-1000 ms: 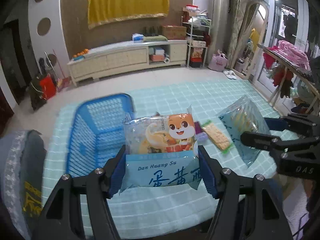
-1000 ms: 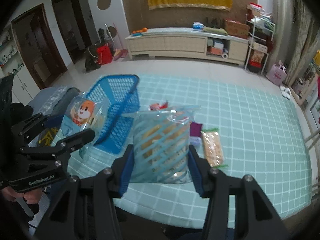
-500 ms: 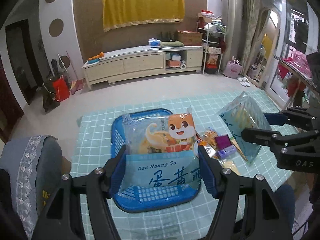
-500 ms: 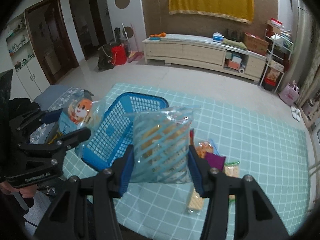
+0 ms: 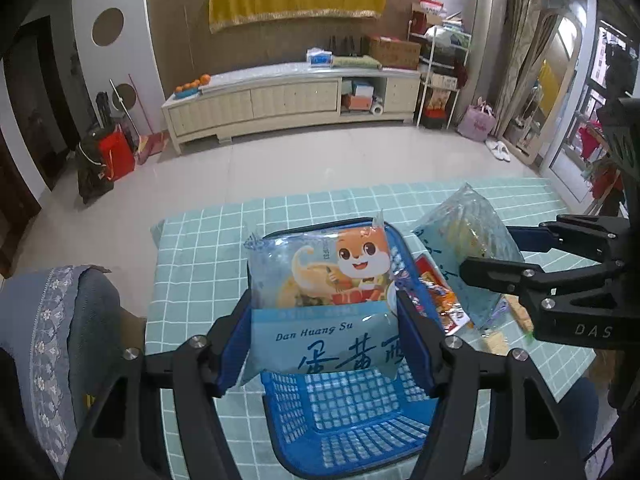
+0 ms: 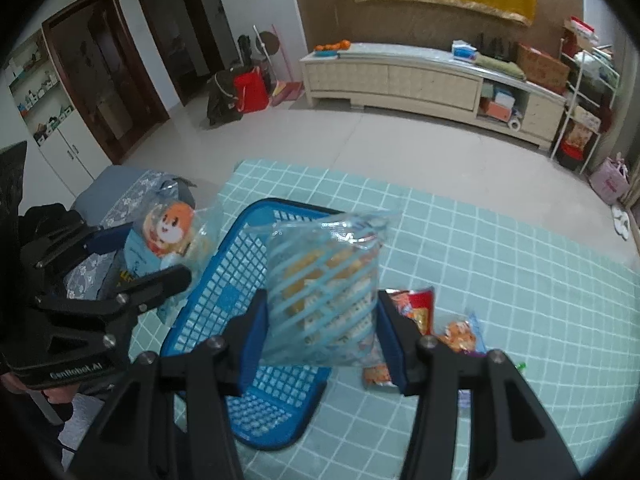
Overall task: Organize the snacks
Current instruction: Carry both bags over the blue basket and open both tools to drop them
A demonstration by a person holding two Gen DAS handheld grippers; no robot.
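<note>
My left gripper (image 5: 324, 344) is shut on a blue "Dan Huang Su" snack bag (image 5: 320, 296) with an orange cartoon fox, held directly over the empty blue plastic basket (image 5: 352, 412). My right gripper (image 6: 318, 332) is shut on a clear blue-striped snack bag (image 6: 324, 288), held above the basket's right side (image 6: 224, 320). The striped bag also shows in the left wrist view (image 5: 468, 252), to the right of the basket. The fox bag shows in the right wrist view (image 6: 172, 236), left of the basket.
Several small snack packets (image 6: 416, 312) lie on the teal checked tablecloth (image 6: 520, 280) right of the basket. A grey padded chair (image 5: 60, 340) stands at the table's left edge. A long cabinet (image 5: 288, 96) stands far across the floor.
Both grippers have risen and shifted left with their bags. The fox bag went from right of the basket to straight above it. The striped bag now hangs over the basket's right side.
</note>
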